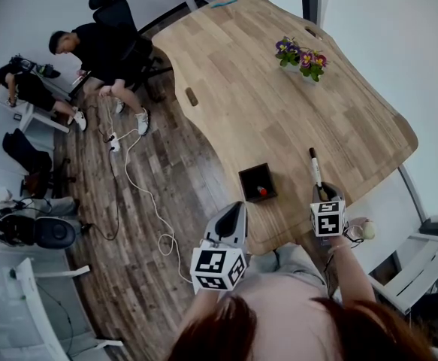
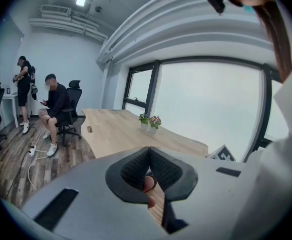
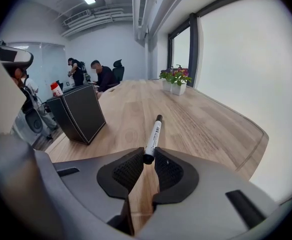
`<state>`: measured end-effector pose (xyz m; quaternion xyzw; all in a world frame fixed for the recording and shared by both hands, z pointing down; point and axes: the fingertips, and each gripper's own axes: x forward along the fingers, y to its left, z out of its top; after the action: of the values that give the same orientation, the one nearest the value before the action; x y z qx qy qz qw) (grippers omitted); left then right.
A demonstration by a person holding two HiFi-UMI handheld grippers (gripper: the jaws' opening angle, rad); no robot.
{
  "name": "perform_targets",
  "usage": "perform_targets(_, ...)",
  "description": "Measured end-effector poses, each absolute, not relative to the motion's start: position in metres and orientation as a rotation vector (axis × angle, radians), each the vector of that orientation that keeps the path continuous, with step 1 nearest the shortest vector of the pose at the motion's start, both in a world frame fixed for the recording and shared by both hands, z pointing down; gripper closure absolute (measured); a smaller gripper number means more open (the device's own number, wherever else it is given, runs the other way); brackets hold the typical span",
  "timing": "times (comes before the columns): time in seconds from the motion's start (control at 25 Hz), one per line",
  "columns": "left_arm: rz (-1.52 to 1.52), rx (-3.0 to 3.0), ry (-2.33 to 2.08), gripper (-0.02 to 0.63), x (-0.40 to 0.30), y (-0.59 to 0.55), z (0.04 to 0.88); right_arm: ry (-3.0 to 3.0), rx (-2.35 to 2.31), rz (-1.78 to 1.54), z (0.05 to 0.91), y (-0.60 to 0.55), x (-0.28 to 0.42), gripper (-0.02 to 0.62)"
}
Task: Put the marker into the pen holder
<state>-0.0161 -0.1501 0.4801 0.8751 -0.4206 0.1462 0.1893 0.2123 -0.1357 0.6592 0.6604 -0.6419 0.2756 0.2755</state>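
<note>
The right claw (image 3: 148, 156) is clamped on the near end of the marker (image 3: 153, 134), whose barrel runs straight ahead over the wooden surface (image 3: 206, 124). It looks light, stiff and smooth. Held so near the tip it may swivel, so a grip nearer mid-barrel would be safer. The black pen holder (image 3: 78, 113) stands left of the claw, slightly ahead, with nothing between. A flower pot (image 3: 175, 81) sits far ahead. The left claw (image 2: 149, 151) is closed and empty, off the surface's edge.
</note>
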Motion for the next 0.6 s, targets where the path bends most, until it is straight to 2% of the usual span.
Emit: perform_targets(0.6, 0.333, 2.463, -1.21, 0.604, -0.033, -0.143, 0.472, -1.794, 1.819, 0.572, 0.615, -0.133, 0.202, 0.535)
